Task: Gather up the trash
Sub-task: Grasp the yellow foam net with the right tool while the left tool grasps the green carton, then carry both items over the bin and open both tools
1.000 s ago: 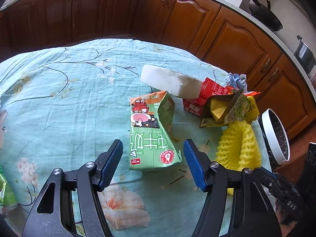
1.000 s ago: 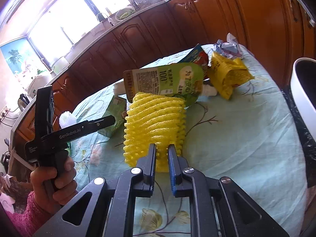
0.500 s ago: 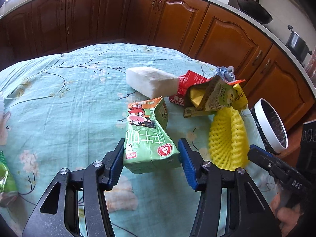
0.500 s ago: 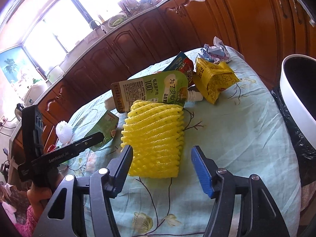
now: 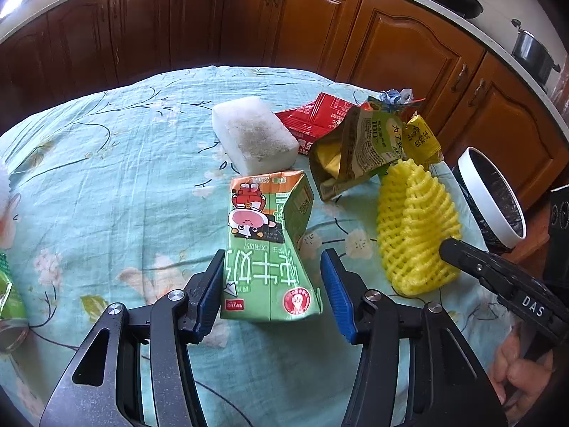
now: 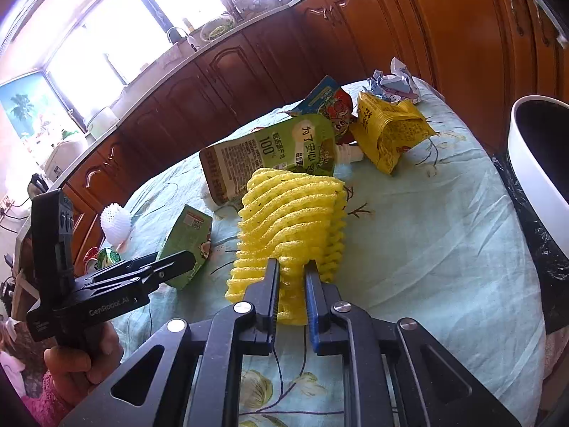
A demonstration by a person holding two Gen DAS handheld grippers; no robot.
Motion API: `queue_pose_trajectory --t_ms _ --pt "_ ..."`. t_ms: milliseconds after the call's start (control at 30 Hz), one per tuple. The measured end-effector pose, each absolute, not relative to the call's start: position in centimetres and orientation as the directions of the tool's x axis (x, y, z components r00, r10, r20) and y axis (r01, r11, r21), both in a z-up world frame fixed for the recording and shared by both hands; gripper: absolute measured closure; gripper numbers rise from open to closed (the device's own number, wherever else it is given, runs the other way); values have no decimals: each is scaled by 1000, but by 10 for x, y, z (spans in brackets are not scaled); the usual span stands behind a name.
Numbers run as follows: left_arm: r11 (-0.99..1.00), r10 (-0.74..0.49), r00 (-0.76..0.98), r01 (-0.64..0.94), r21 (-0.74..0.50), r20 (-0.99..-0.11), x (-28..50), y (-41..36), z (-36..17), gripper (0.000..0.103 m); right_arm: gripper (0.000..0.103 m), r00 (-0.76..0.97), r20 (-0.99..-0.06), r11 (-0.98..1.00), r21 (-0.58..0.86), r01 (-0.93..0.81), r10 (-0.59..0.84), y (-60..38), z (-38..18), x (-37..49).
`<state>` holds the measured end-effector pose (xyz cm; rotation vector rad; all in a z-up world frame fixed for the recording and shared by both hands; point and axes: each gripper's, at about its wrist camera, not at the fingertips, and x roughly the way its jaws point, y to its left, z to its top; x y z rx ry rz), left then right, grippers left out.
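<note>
The left tongs [image 5: 274, 291] stand open around the near end of a green milk carton [image 5: 268, 249], which lies flat on the table [image 5: 106, 185]; the left pad touches the carton's side, the right pad stands just clear of it. The right tongs [image 6: 291, 299] are closed on the near edge of a yellow foam fruit net [image 6: 291, 220], pinching the mesh between both pads.

Beyond the carton lies a white foam block [image 5: 254, 138]. Behind the net, a green spouted pouch [image 6: 274, 153] leans over it, with a yellow snack bag [image 6: 387, 131], a red wrapper [image 5: 313, 117] and a crumpled paper wad [image 6: 394, 82] further back. A white-rimmed bin [image 6: 530, 156] lined with a black bag stands beside the table's right edge.
</note>
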<state>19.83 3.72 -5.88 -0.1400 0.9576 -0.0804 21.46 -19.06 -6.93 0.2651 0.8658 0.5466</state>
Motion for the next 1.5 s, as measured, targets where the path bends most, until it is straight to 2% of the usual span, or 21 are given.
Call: queue_pose_trajectory --t_ms 100,367,767,1167,1500 --pt "988 -133 567 8 -156 -813 203 34 -64 56 91 529 -647 836 430 -342 549 -195 -69 212" --pt "990 -137 605 59 -127 -785 182 11 -48 56 92 565 -621 839 432 -332 543 -215 -60 199" --pt "965 -242 602 228 -126 -761 179 -65 -28 56 92 666 -583 874 421 -244 466 -287 -41 177" --pt "919 -320 574 383 -98 -753 199 -148 -12 56 92 759 -550 898 427 -105 350 -371 -26 174" --pt "870 -382 534 482 -99 -755 236 -216 -4 56 92 778 -559 905 424 -29 286 -422 -25 198"
